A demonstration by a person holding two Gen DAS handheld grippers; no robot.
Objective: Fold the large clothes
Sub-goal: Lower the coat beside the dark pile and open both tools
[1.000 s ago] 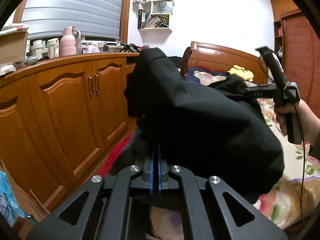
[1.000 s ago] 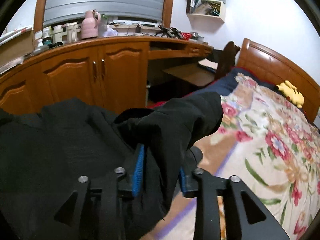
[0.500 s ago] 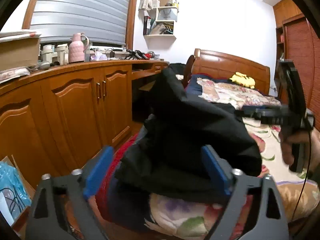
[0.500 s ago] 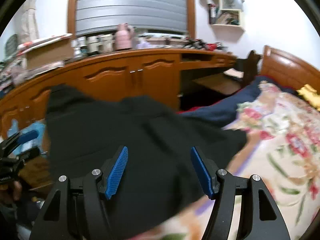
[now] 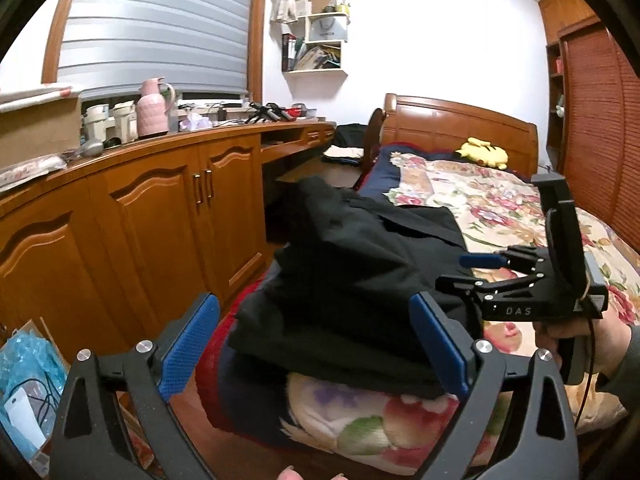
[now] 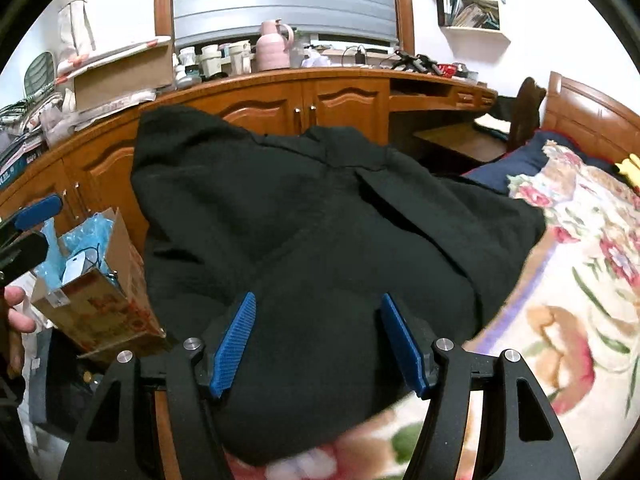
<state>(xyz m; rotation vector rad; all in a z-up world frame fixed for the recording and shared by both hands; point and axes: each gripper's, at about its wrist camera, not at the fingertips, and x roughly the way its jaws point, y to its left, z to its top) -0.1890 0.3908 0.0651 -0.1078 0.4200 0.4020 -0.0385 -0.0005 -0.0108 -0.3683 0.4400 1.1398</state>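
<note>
the left gripper (image 5: 314, 354) has its blue-padded fingers (image 5: 188, 346) spread wide with nothing between them; it hangs off the near left corner of the bed (image 5: 500, 208), the pads framing the garment without touching it. the right gripper (image 6: 316, 338) is likewise spread apart and empty, its pads (image 6: 234, 338) low above the cloth; whether they brush it cannot be told, as that part of the view is blurred. in the left view the right gripper (image 5: 480, 270) shows side-on at the garment's right edge, held by the person's right hand (image 5: 592, 344).

the black garment (image 5: 360, 280) lies bunched in thick layers on the floral bedspread (image 5: 492, 204), along the bed's left edge near the foot, one part hanging slightly over the side toward the wooden cabinets (image 5: 160, 220). its outline is lumpy, with a flap (image 6: 400, 192) lying across the top.

by the look of it, a fold has been laid down and let go, so the task seems partway through. the next move likely calls for picking a free edge with both grippers, pinching all layers together, and carrying it across without dragging the pile off the bed's side.
</note>
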